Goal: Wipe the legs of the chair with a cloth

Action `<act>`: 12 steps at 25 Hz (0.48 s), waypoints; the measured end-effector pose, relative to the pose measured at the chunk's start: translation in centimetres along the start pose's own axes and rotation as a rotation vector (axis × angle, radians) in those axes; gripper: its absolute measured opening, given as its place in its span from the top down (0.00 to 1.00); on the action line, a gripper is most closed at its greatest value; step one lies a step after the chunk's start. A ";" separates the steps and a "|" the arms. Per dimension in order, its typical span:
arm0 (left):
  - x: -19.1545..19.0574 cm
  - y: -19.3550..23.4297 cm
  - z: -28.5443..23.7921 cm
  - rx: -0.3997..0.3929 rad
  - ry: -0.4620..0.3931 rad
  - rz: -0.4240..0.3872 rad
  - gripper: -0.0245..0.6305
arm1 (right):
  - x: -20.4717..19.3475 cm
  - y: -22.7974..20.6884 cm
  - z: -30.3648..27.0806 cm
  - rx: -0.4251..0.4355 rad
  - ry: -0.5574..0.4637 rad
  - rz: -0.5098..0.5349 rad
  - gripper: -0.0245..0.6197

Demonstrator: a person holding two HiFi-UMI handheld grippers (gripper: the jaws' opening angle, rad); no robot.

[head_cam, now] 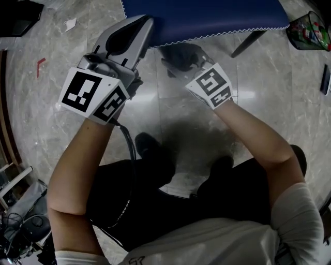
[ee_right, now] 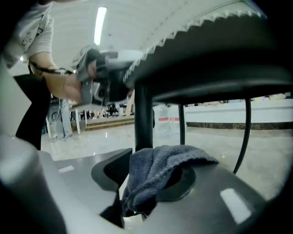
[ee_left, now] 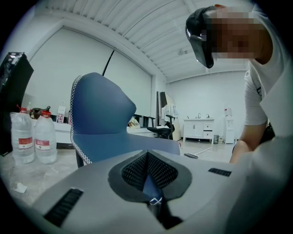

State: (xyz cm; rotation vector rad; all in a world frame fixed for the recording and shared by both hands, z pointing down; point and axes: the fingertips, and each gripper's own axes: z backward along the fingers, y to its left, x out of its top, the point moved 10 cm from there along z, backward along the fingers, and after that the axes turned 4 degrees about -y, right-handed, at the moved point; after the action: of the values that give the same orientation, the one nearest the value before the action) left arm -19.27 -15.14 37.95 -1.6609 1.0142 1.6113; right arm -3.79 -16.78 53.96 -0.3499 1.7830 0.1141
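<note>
The blue chair seat [head_cam: 207,15] with white stitching fills the top of the head view. My left gripper [head_cam: 146,23] is shut on the seat's front edge; in the left gripper view the stitched blue edge [ee_left: 154,199] sits pinched between the pads [ee_left: 132,171], with the chair back [ee_left: 100,114] beyond. My right gripper [head_cam: 178,56] is under the seat, shut on a grey-blue cloth [ee_right: 155,169] that drapes over its jaws. A black chair leg [ee_right: 143,119] stands just beyond the cloth; I cannot tell whether they touch. Two thinner legs [ee_right: 181,123] stand farther back.
Another chair leg [head_cam: 253,41] slants out at the right. A wire bin [head_cam: 310,28] holding small items stands at the far right. Two water bottles [ee_left: 34,137] sit on the floor left of the chair. My shoes [head_cam: 150,145] are on the marble floor.
</note>
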 end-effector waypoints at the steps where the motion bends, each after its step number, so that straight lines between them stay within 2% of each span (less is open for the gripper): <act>1: 0.1 0.0 -0.1 -0.001 0.007 0.009 0.96 | 1.7 0.0 0.4 0.002 -0.048 -0.011 0.74; 4: 0.2 0.1 -0.2 0.010 0.007 0.008 0.95 | 5.5 0.1 1.2 0.008 -0.157 -0.035 0.74; 7: 0.2 0.1 -0.1 0.015 0.008 -0.003 0.95 | 5.8 0.2 1.0 0.006 -0.193 -0.025 0.74; 9: 0.2 0.0 0.0 0.012 0.012 -0.006 0.96 | 4.1 0.4 0.5 0.005 -0.169 -0.003 0.74; 12: 0.2 -0.1 -0.3 -0.006 0.015 -0.010 0.96 | 0.3 0.0 -0.5 0.002 -0.075 0.007 0.74</act>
State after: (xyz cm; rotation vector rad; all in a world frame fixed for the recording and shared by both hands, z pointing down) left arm -19.00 -15.36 37.80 -1.6819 1.0081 1.5992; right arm -4.34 -17.00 53.80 -0.3339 1.7101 0.1293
